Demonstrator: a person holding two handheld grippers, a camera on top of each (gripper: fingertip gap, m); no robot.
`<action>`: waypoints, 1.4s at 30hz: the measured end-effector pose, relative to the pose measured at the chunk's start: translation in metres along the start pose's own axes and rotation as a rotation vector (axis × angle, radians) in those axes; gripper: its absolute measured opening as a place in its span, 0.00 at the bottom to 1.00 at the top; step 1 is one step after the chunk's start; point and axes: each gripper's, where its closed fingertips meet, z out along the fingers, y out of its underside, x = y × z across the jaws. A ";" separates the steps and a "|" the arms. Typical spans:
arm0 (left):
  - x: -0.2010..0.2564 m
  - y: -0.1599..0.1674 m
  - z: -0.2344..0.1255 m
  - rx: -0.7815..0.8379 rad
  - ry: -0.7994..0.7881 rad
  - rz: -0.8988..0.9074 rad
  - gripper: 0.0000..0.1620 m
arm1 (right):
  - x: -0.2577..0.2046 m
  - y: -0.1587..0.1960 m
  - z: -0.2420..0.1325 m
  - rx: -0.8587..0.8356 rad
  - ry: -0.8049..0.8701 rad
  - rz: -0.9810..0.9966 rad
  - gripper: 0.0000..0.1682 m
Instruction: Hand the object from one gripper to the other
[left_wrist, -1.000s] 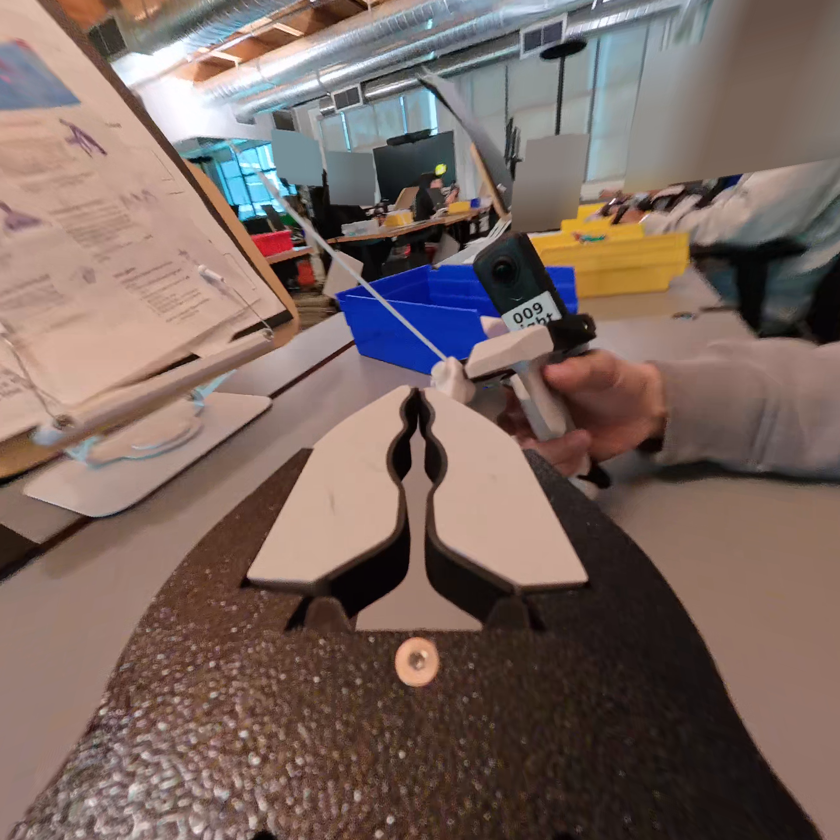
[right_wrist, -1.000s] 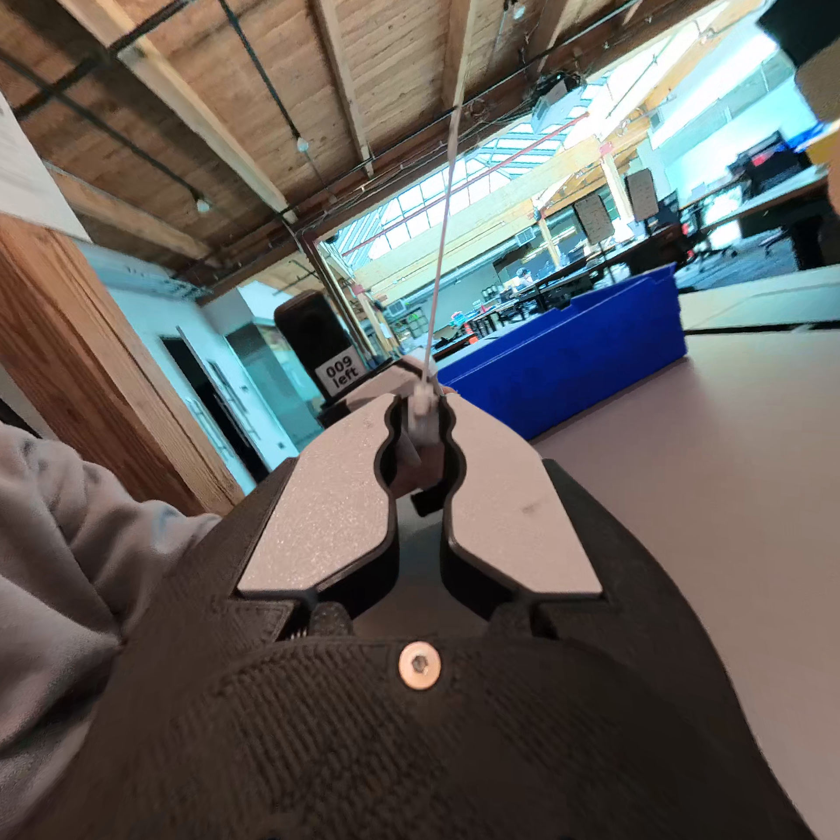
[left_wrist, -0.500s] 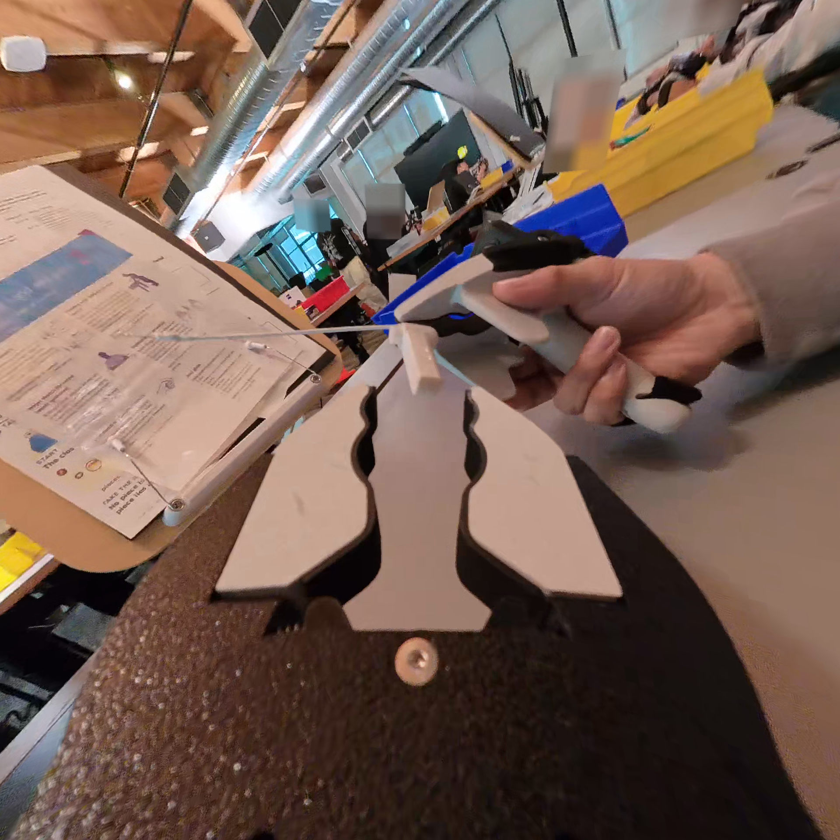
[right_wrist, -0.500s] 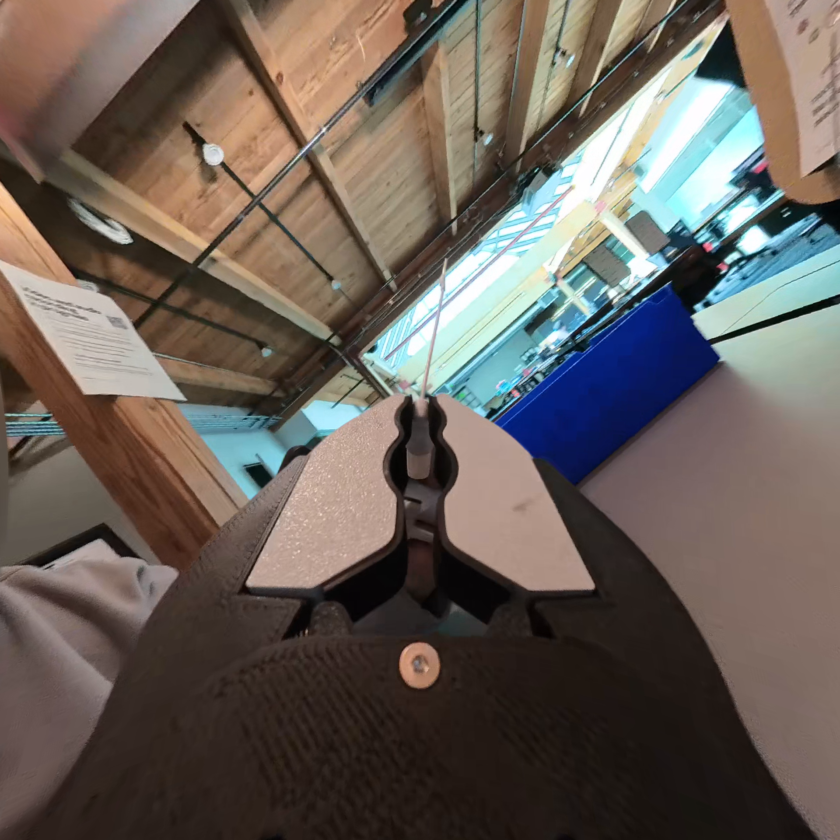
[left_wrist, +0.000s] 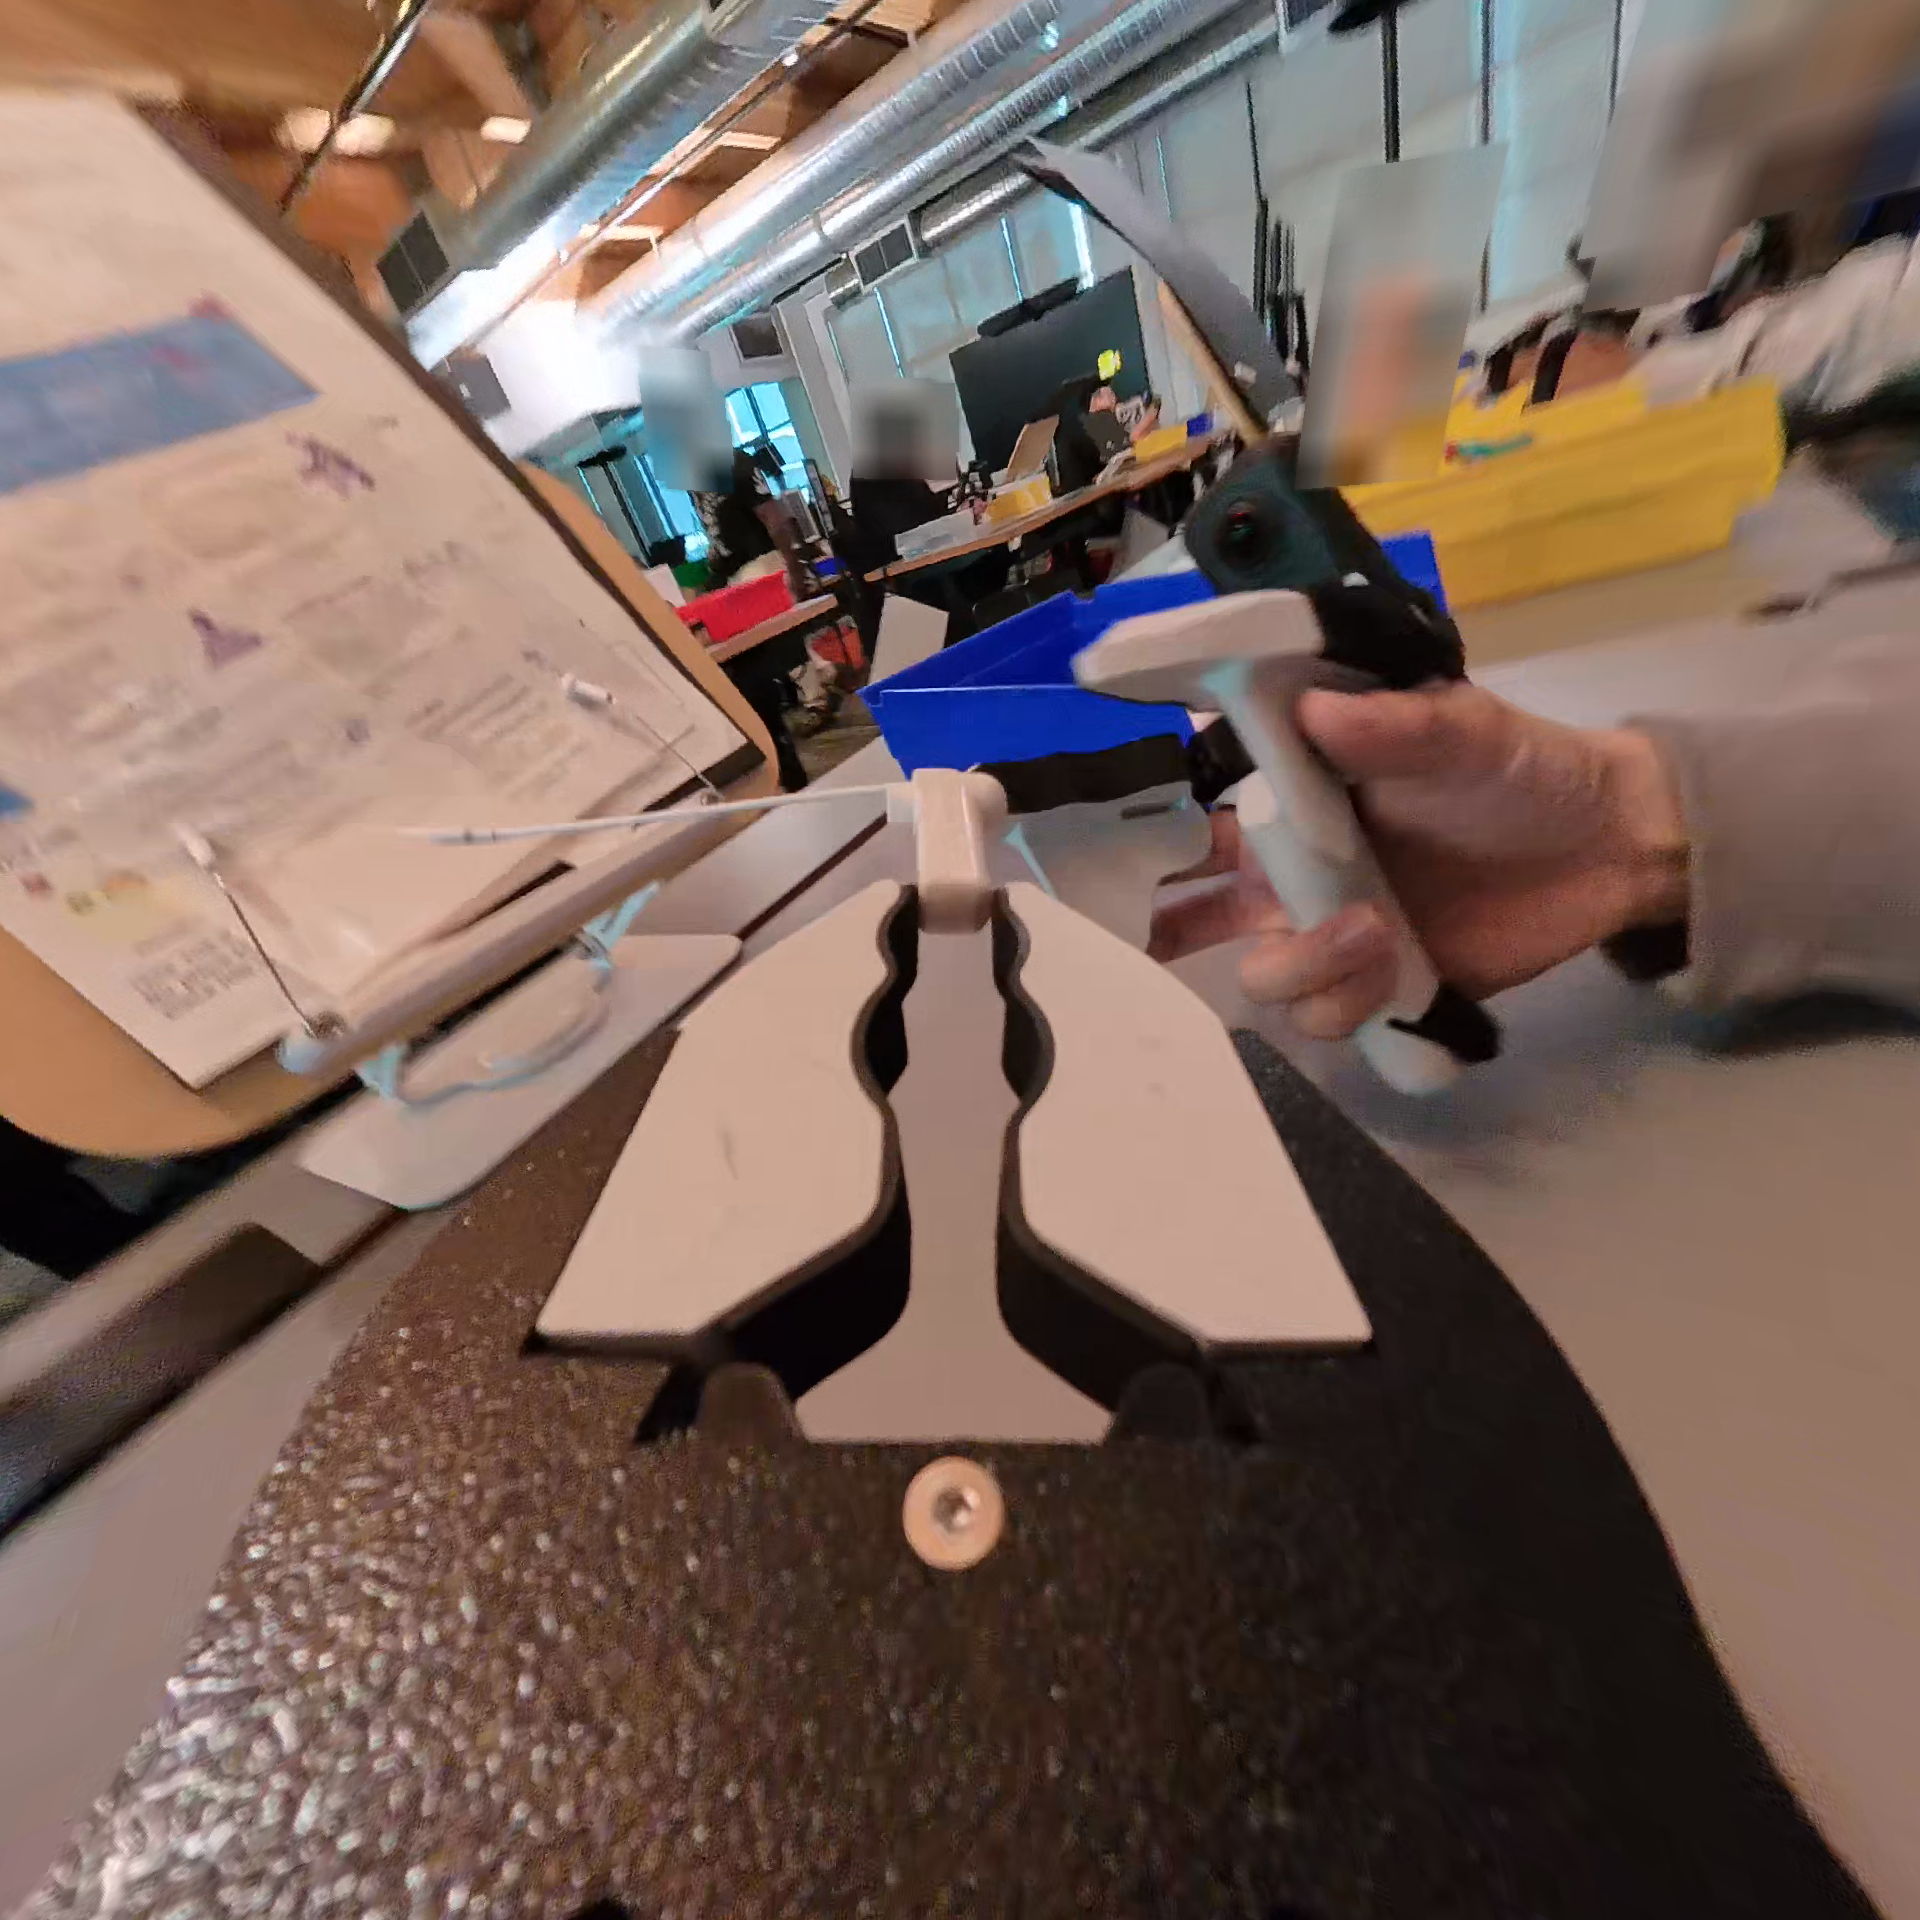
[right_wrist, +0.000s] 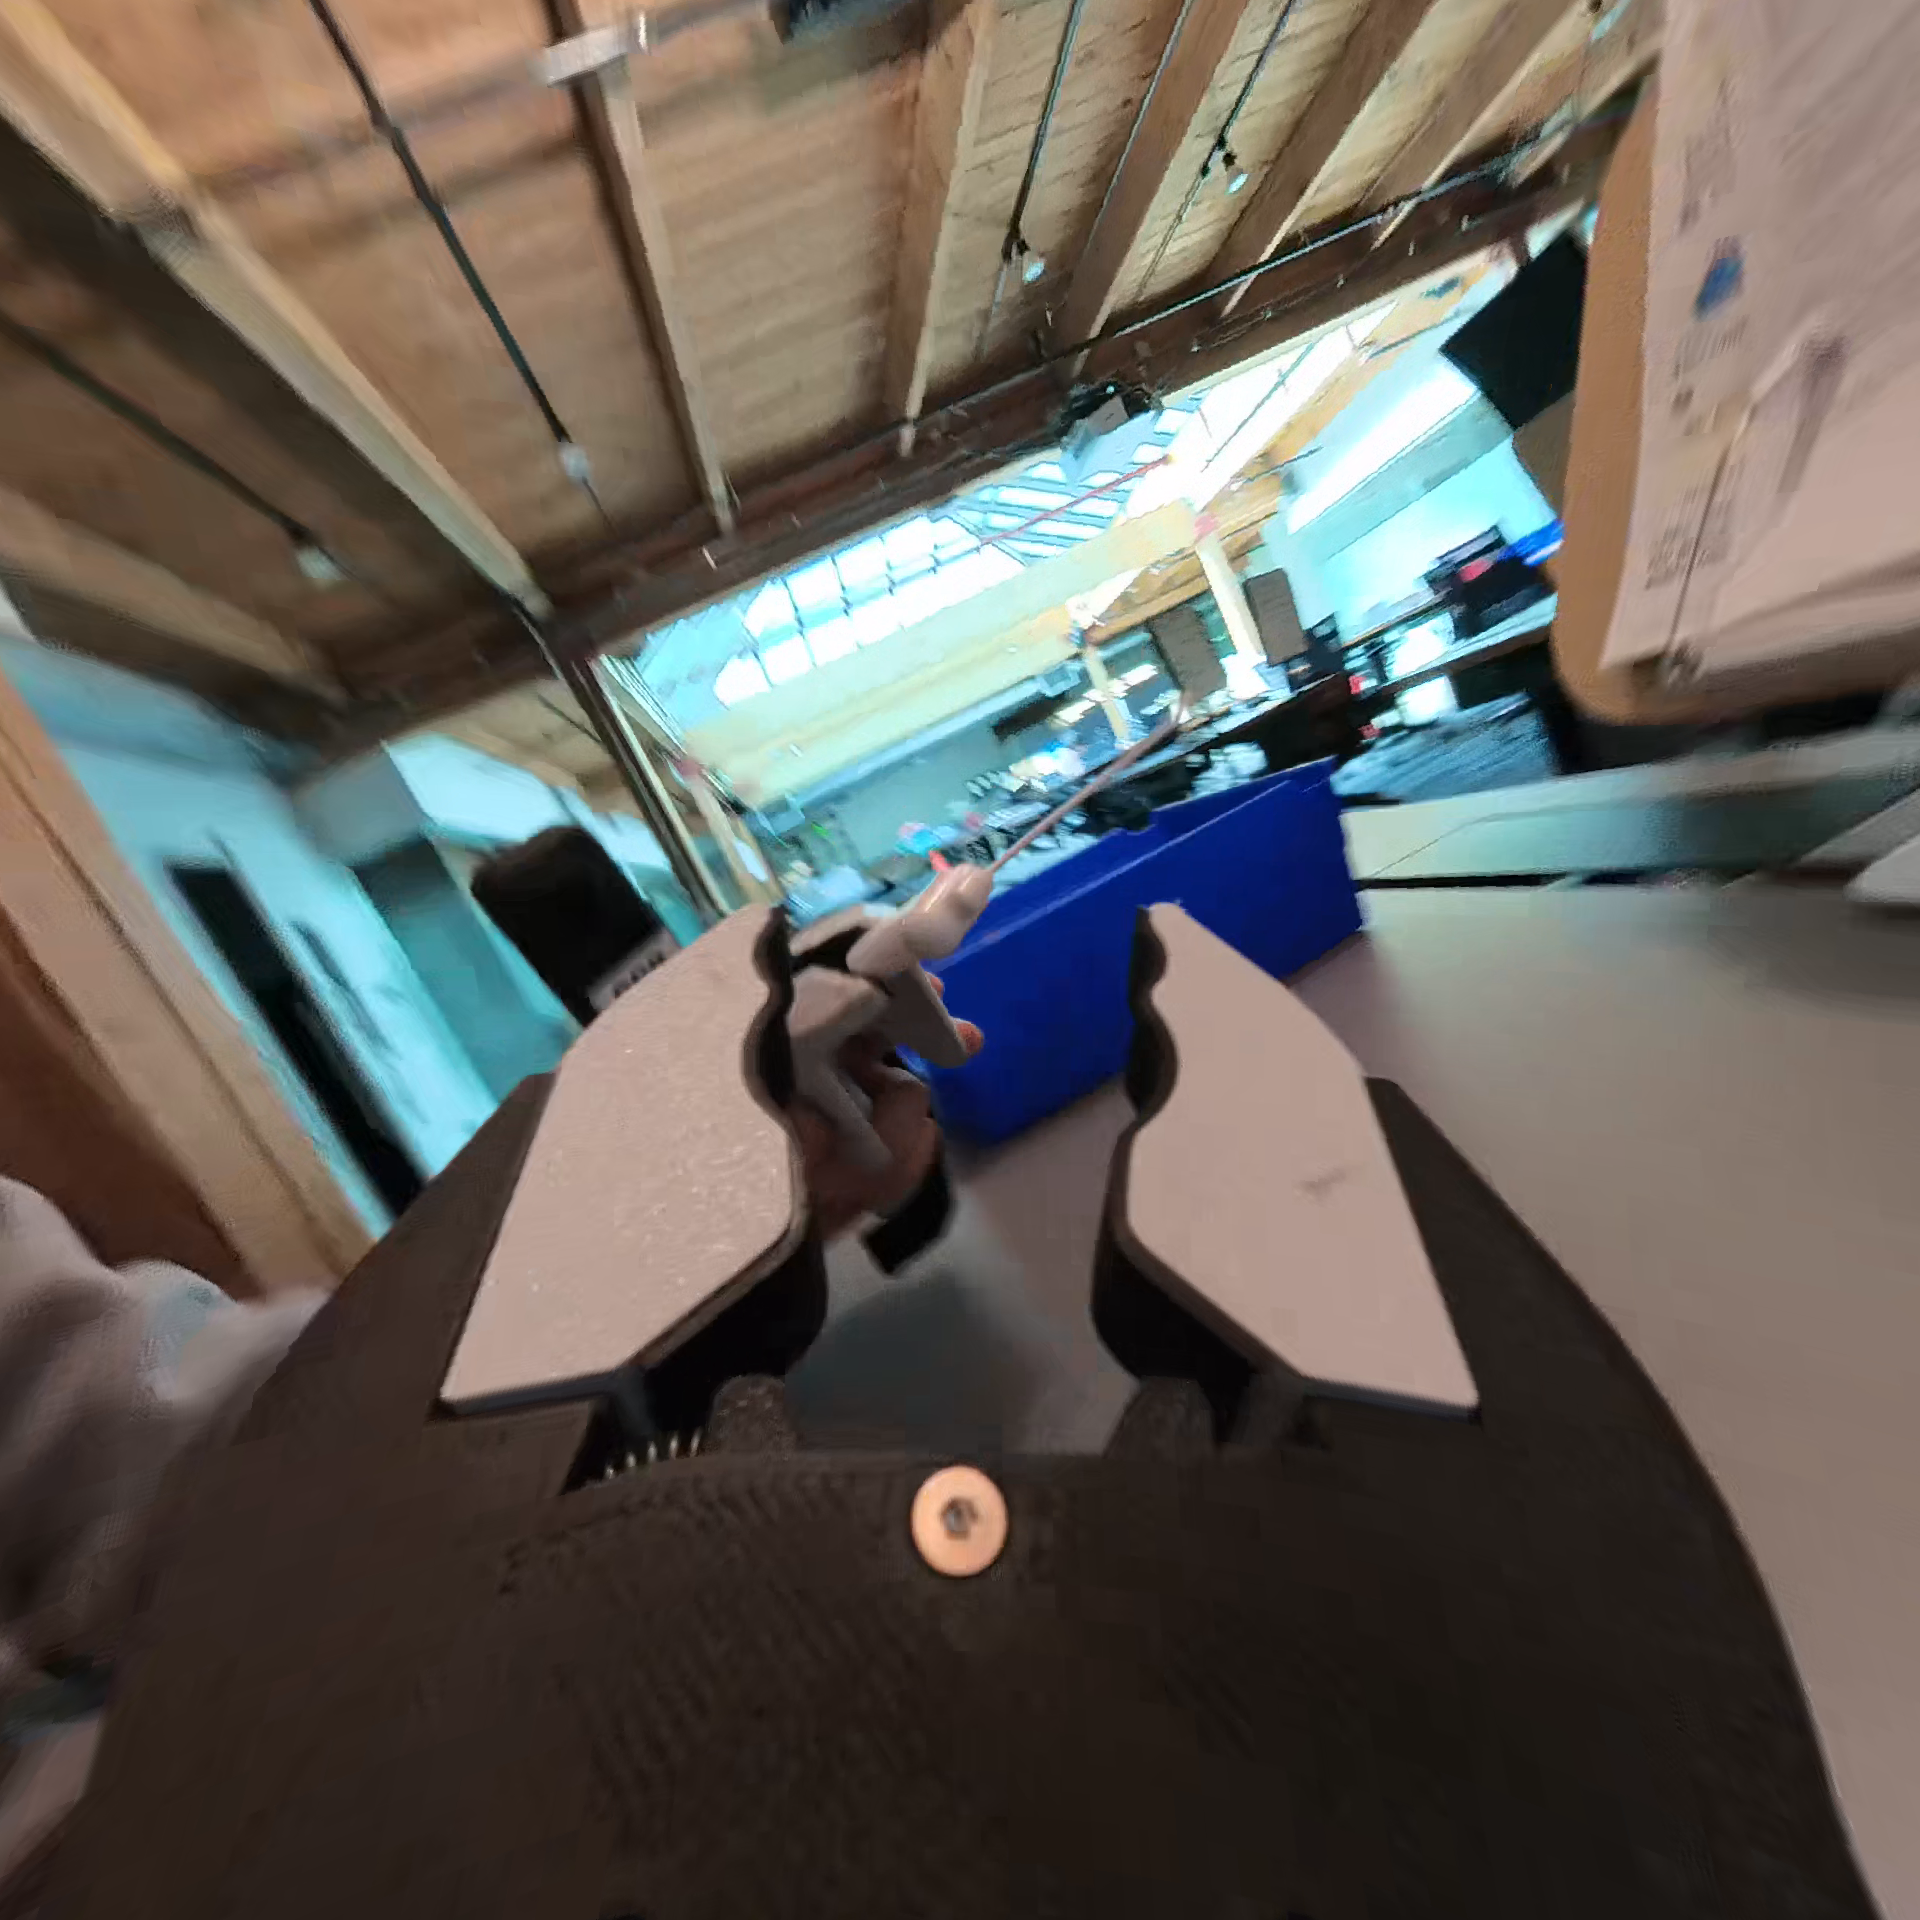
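The object is a white plastic handle (left_wrist: 954, 844) with a thin white rod (left_wrist: 644, 821) that sticks out to the left. My left gripper (left_wrist: 954, 906) is shut on the lower end of the handle, with both pads pressed on it, and holds it above the table. In the right wrist view the handle (right_wrist: 914, 971) shows farther off, in the left gripper's fingers (right_wrist: 831, 1003). My right gripper (right_wrist: 956, 935) is wide open with nothing between its pads. One of its fingers (left_wrist: 1195, 639) shows in the left wrist view, apart from the handle, with a hand (left_wrist: 1475, 831) on its grip.
A blue bin (left_wrist: 1018, 696) stands on the grey table (left_wrist: 1662, 1195) behind the grippers; it also shows in the right wrist view (right_wrist: 1174, 935). A document stand (left_wrist: 260, 623) with printed sheets is at the left. Yellow bins (left_wrist: 1558, 488) are at the back right. My right fingertips sit around 5 centimetres from my left ones.
The right gripper was shut on the handle and has opened and drawn back from it. The left gripper opened around the handle, then shut on it. The rod now points left.
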 end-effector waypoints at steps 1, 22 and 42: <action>-0.005 0.001 -0.002 0.002 0.015 -0.086 0.08 | -0.001 0.000 -0.001 -0.034 0.024 -0.132 0.40; 0.023 0.007 -0.007 -0.080 0.397 -0.539 0.08 | -0.012 0.032 0.003 -0.372 0.237 -1.658 0.08; 0.039 -0.039 -0.027 0.270 0.436 -0.195 0.20 | -0.070 0.062 -0.005 -0.428 -0.508 0.584 0.08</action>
